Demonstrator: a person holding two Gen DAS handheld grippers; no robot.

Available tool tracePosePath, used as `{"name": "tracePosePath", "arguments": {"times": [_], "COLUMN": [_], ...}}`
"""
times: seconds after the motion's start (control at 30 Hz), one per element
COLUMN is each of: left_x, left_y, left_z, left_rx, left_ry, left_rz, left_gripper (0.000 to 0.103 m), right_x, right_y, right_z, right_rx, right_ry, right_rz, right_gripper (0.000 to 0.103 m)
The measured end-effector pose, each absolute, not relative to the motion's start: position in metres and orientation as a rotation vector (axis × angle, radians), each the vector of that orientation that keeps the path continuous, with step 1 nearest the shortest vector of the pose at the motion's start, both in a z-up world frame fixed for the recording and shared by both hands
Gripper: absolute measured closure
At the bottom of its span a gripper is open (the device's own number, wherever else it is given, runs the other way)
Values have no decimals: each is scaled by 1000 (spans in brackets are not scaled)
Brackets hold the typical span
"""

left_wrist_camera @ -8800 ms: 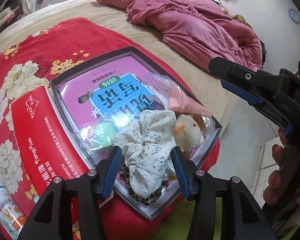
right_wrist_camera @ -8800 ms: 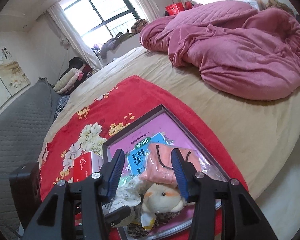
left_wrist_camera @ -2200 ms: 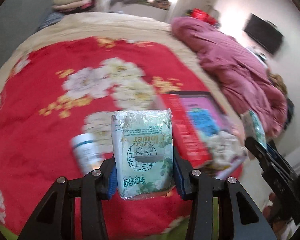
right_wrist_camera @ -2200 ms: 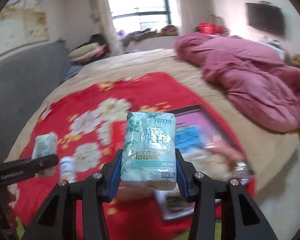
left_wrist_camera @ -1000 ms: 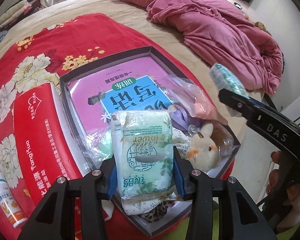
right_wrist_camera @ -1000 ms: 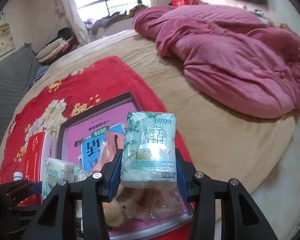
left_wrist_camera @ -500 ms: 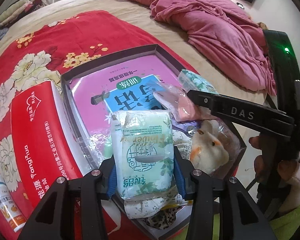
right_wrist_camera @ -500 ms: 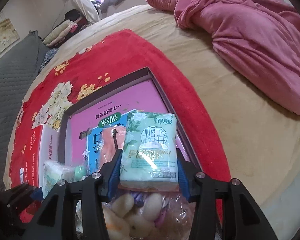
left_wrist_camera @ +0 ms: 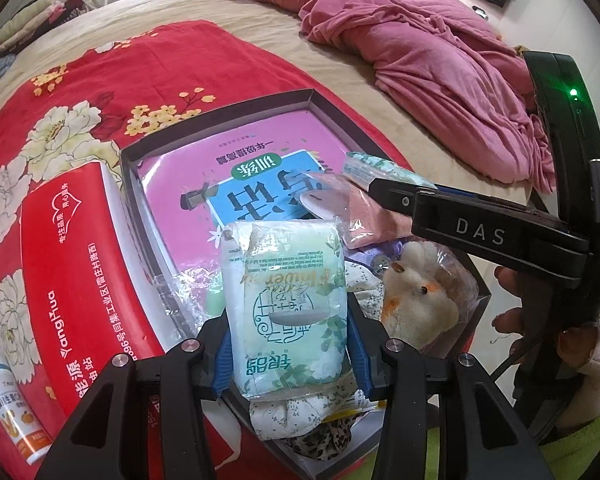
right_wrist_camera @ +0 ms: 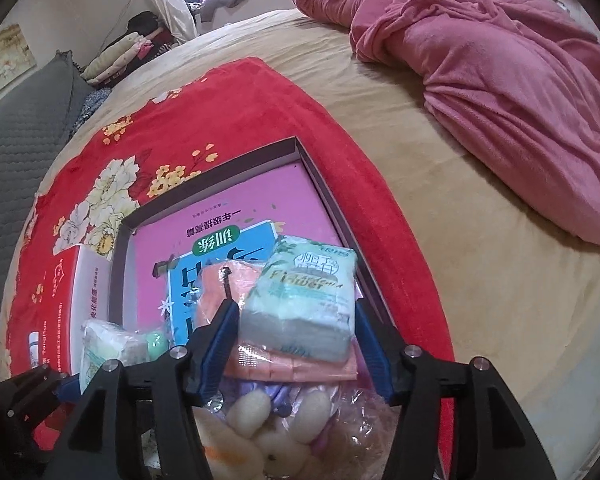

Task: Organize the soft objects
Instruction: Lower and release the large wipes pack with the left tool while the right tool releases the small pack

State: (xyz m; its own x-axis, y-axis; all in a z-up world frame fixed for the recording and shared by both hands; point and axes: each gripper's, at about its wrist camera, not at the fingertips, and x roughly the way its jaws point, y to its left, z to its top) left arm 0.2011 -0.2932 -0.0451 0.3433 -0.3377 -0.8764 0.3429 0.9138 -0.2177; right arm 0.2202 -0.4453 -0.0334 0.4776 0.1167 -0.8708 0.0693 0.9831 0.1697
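Observation:
My left gripper (left_wrist_camera: 290, 354) is shut on a green-white tissue pack (left_wrist_camera: 288, 304), held upright over the near end of the dark open box (left_wrist_camera: 220, 114). In that box lie a pink-and-blue book, a bagged pink cloth (left_wrist_camera: 360, 216), a floral cloth and a bagged plush toy (left_wrist_camera: 416, 300). My right gripper (right_wrist_camera: 296, 336) hangs over the box's right side and its jaws are opening. A second tissue pack (right_wrist_camera: 308, 284) lies tilted between them on the pink cloth (right_wrist_camera: 228, 280), and the left pad stands off it.
A red carton (left_wrist_camera: 72, 248) lies left of the box and a small white bottle (left_wrist_camera: 8, 408) beyond it, all on a red floral blanket (left_wrist_camera: 100, 64). A pink quilt (left_wrist_camera: 440, 52) is heaped further back. The bed's edge drops off on the right.
The right gripper came down over the box and its jaws widened. Its tissue pack tipped out of the grip onto the pink cloth. The left gripper and its pack stayed put.

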Motion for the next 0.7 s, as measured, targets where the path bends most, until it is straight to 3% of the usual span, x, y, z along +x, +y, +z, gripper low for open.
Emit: {"name": "tracePosePath", "arguments": {"times": [0.3, 0.43, 0.7], "left_x": [201, 201, 200], "left_y": [-292, -291, -289], "left_z": [-45, -44, -39], "left_rx": [0, -9, -15], "left_ry": [1140, 1143, 1128], "left_rz": [-441, -444, -449], "left_gripper": [51, 42, 36], "right_x": [211, 204, 192], "right_y": [-452, -457, -458], "right_z": [-25, -19, 1], "right_rx": [194, 198, 201], "right_ry": [1051, 1037, 991], "right_rz": [1, -25, -42], "right_gripper": [40, 40, 40]}}
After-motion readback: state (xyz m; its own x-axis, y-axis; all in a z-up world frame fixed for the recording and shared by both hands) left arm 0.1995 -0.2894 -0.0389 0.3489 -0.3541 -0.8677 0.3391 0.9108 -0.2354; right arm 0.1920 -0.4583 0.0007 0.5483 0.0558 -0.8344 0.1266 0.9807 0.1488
